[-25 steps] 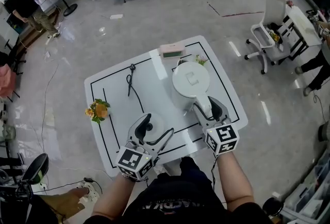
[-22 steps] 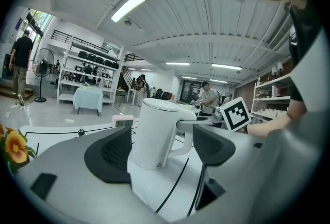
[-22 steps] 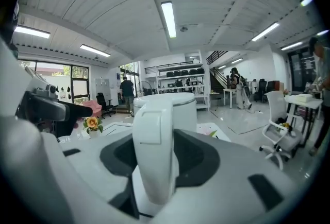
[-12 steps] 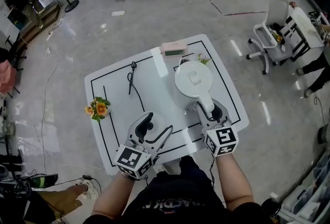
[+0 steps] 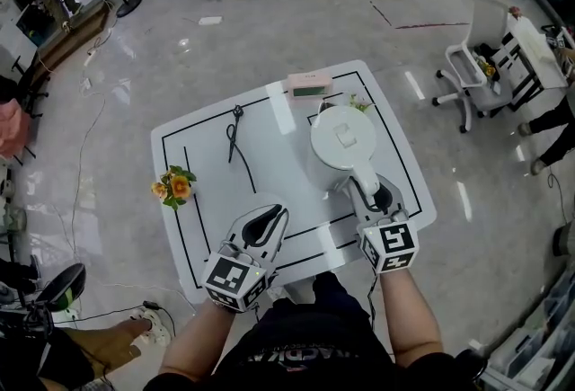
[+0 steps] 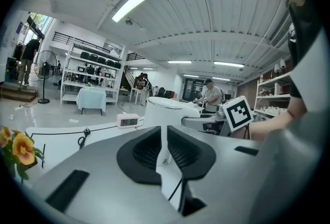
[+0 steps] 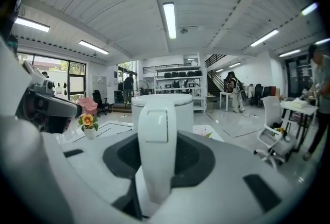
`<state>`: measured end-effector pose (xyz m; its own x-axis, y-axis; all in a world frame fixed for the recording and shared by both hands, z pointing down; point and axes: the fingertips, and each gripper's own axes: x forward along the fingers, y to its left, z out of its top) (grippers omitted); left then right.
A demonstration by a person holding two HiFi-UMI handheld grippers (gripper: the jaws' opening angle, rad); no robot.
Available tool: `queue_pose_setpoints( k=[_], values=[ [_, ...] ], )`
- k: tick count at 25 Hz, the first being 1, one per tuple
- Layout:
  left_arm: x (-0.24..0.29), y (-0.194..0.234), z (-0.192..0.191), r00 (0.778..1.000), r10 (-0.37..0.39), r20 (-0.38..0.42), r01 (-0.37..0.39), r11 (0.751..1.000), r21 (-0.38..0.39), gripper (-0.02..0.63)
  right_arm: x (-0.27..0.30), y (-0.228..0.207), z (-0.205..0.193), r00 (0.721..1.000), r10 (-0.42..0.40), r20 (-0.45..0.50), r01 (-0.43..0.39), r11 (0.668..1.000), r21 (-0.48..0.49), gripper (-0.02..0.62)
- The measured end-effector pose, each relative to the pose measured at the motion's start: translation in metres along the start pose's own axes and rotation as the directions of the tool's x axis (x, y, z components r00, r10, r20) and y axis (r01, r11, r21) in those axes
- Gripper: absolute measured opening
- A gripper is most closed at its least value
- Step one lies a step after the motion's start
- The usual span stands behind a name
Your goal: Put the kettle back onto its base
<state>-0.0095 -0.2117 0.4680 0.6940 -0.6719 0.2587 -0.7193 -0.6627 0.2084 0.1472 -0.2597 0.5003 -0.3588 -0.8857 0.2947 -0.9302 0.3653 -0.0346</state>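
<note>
Both claws have just been closing: left claw (image 5: pixel 269 217) near-shut, empty, lower left; right claw (image 5: pixel 373 196) clamps the rigid, probably heavy kettle (image 5: pixel 344 137) by its handle (image 5: pixel 362 175).

Smooth white plastic kettle (image 5: pixel 343 139), glossy polished floor (image 5: pixel 269 30).

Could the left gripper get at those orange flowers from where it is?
Probably yes: the flowers stand just left of the left gripper, nothing between them. Its jaws have just been closing, empty, so they must reopen.

Head view steeply down over table (image 5: pixel 207 200); both gripper views low, level, close, sharing kettle (image 6: pixel 170 109).
</note>
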Motion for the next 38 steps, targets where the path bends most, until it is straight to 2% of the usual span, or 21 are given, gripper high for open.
queue_pose_setpoints(
  k=[2, 18, 38],
  values=[
    [-0.001, 0.001, 0.001, 1.0, 0.004, 0.0, -0.004, 1.0, -0.001, 0.005, 0.0, 0.0, 0.0, 1.0, 0.001, 0.001, -0.001, 1.0, -0.007, 0.123],
    [-0.032, 0.022, 0.015, 0.996, 0.079, 0.043, -0.079, 0.997, -0.014, 0.005, -0.004, 0.013, 0.011, 0.999, 0.025, 0.024, -0.024, 0.999, -0.034, 0.12],
    [-0.114, 0.056, 0.014, 0.973, 0.201, 0.113, -0.197, 0.979, -0.04, 0.005, 0.01, 0.121, 0.056, 0.976, 0.202, 0.084, -0.197, 0.978, -0.068, 0.121]
  ],
)
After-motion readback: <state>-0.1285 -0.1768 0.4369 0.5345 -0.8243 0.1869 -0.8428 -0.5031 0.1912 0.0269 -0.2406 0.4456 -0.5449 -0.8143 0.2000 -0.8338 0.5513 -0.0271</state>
